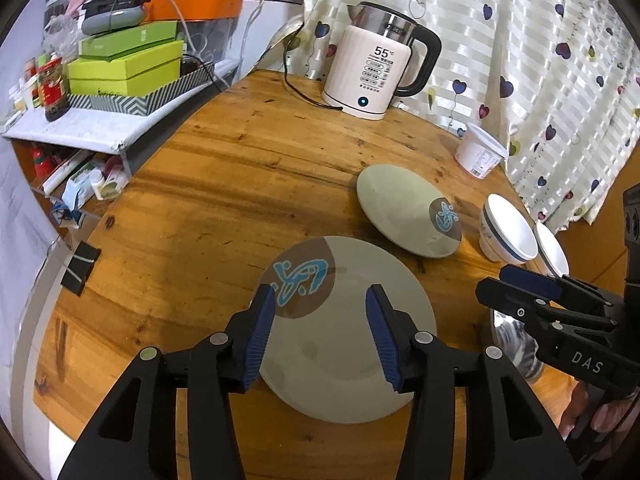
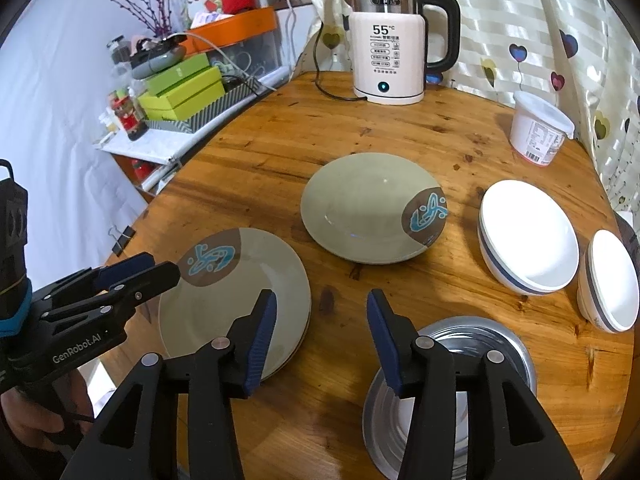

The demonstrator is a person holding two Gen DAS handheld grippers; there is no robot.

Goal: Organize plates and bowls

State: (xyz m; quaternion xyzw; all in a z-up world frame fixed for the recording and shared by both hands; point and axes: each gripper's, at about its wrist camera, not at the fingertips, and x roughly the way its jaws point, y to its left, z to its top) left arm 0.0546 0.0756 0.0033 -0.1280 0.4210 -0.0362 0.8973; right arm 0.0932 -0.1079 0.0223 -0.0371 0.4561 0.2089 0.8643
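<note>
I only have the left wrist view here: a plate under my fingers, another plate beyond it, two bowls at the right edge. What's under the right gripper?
Observer: A metal dish sits right below the right gripper, whose fingers stand apart and hold nothing.
Operator: Is the near plate a single one?
Observer: From the right wrist view, the near plate shows a second rim at its lower edge, so it looks like it lies on another plate.
Operator: Are the two bowls touching?
Observer: No. The larger bowl and the smaller bowl stand apart, with bare table between them.
</note>
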